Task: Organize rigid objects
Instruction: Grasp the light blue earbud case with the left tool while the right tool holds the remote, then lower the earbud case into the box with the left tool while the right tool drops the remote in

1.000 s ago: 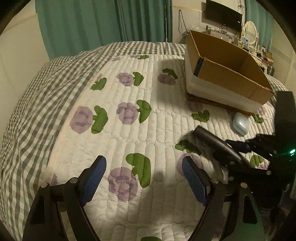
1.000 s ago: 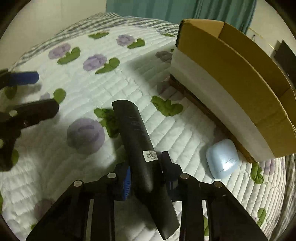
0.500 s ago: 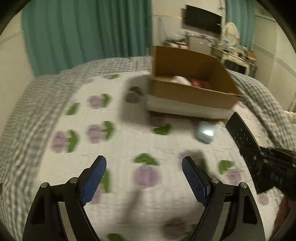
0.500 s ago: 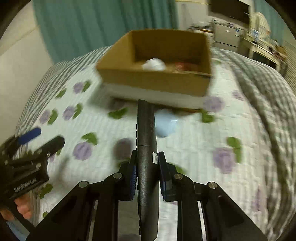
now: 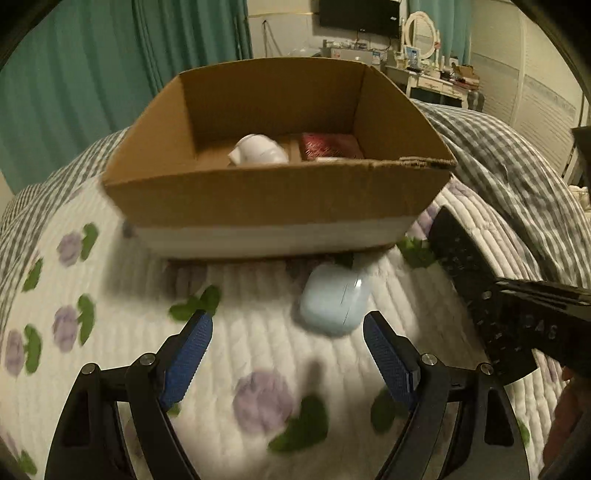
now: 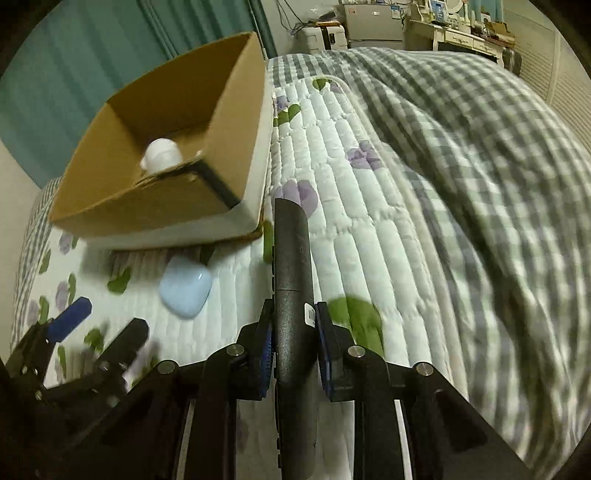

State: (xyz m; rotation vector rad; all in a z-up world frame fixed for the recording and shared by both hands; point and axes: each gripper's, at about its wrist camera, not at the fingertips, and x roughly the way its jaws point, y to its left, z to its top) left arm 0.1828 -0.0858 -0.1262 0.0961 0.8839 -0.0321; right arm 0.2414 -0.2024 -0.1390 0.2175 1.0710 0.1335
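Observation:
An open cardboard box stands on the quilted bed; inside lie a white rounded object and a red item. A pale blue mouse rests on the quilt just in front of the box. My left gripper is open, hovering near the mouse with nothing between its blue pads. My right gripper is shut on a long black remote control, held off the bed beside the box's right corner.
The floral quilt covers the bed, with a grey checked blanket bunched on the right. Teal curtains hang behind the box. A dresser with a mirror and a wall television stand at the far wall.
Both grippers swung toward the box, which now fills the left wrist view. The right gripper rolled with the remote, lifting it off the quilt. The mouse now lies just ahead of the left gripper.

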